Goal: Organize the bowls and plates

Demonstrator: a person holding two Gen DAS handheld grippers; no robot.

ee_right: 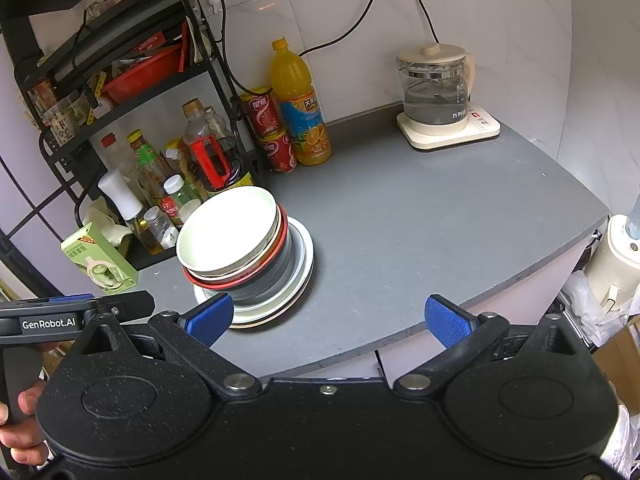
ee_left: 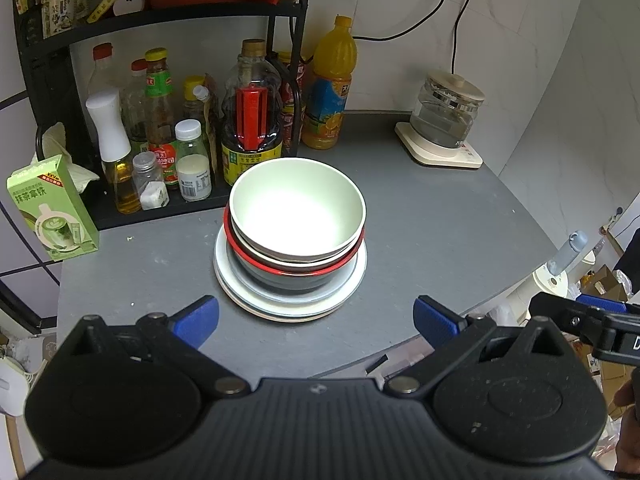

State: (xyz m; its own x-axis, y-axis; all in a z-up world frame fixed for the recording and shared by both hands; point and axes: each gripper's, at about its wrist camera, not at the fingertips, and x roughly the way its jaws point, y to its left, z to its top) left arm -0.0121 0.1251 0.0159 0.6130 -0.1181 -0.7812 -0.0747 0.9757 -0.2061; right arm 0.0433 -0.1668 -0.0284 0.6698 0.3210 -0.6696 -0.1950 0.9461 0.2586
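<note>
Both your left claw (ee_left: 316, 320) and right claw (ee_right: 328, 318) stand wide and empty; the bowls (ee_left: 298, 210) already sit nested on the plates (ee_left: 290, 304), so the stacking looks finished.

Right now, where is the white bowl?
The white bowl tops the bowl stack on the plates, mid-counter in both views, just in front of the rack's condiment bottles and well left of the glass kettle.

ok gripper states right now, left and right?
Left gripper: open, empty, short of the stack of bowls.
Right gripper: open, empty, over the counter.
</note>
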